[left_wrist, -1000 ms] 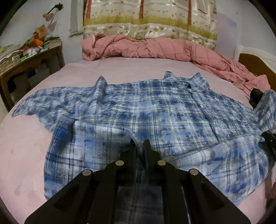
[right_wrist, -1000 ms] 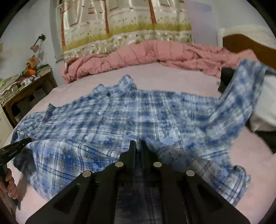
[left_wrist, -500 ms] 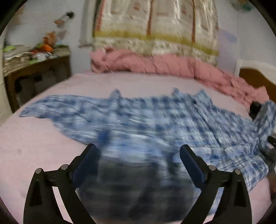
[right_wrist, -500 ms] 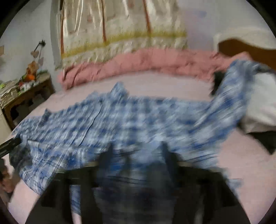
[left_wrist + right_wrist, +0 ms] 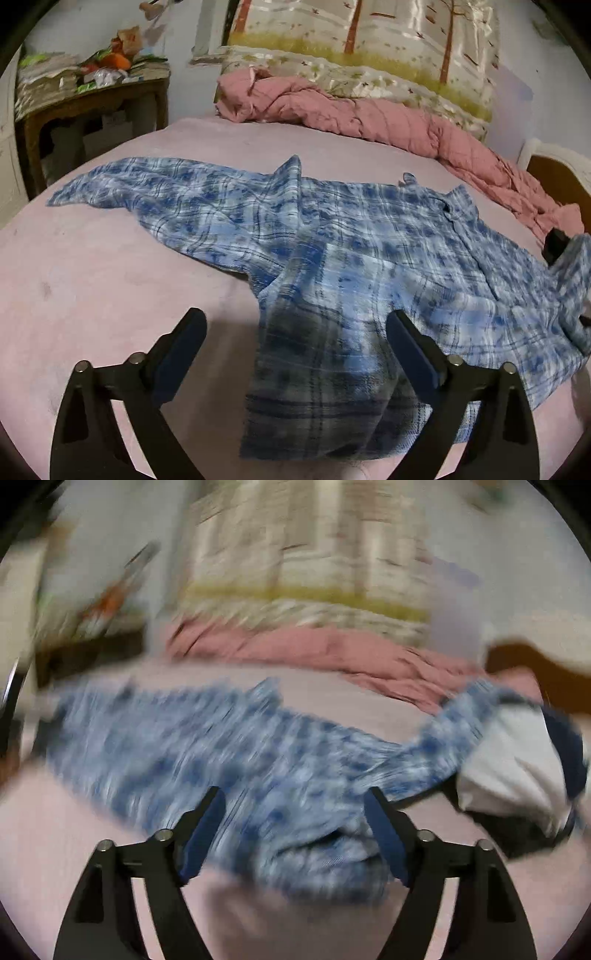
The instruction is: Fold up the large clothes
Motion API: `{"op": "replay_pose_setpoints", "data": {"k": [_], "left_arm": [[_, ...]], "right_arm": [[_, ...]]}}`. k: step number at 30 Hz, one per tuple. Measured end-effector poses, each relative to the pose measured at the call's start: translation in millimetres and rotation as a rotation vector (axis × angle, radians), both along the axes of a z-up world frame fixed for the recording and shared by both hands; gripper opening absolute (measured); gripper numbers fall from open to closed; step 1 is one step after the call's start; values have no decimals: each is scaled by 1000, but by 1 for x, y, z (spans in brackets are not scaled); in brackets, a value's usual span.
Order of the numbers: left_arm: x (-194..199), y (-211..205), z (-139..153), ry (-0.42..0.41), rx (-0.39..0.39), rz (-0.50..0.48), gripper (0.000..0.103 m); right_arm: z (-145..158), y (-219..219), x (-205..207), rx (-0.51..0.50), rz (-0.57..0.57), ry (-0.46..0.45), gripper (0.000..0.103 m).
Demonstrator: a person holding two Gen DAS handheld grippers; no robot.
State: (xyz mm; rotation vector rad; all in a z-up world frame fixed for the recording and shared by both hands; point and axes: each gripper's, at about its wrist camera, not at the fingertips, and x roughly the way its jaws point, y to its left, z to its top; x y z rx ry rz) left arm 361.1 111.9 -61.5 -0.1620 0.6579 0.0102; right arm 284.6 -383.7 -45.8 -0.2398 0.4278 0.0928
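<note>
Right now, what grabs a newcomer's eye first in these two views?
The blue plaid shirt spread across the pink bed dominates, one sleeve stretched toward the left, its near hem folded over. Behind it a rumpled pink quilt lies along the far edge. In front, the left hand-held gripper and right hand-held gripper stand wide open, having just let go, pads clear of the cloth.

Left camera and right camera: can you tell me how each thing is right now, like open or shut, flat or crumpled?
left gripper: open, holding nothing.
right gripper: open, jaws just widened, holding nothing.
plaid shirt: spread on the bed, bottom part folded over.
shirt sleeve: stretched out flat, not folded.
pink quilt: crumpled in a heap along the far side of the bed.
pink bed sheet: flat and smooth.
side table: piled with clutter.
</note>
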Motion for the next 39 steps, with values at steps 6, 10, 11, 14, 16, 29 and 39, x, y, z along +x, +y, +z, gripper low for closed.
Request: {"op": "replay_pose_setpoints", "data": {"k": [6,10,11,14,16,29,39], "left_arm": [[-2,3,2,-28,2,18,27],[0,7,1,-32,-22,14,4],[-3,9,4,-57,-23,28,4],[-10,8,17,-166,36,88,3],[-3,5,18,-173,75,108,3],[24,-11,-8,-4,246,173,27],[-35,-17,24,-276,129,67,100]], "right_arm": [[-21,4,37,-89,-166,257,35],[-13,-22,56,-1,-257,197,3],[-8,-31,59,38,-298,166,3],[1,-67,71,206,-366,119,3],[-3,-84,83,288,-384,122,3],[-39,-109,111,389,-465,202,41],[-15,-123,45,548,-343,4,77]]}}
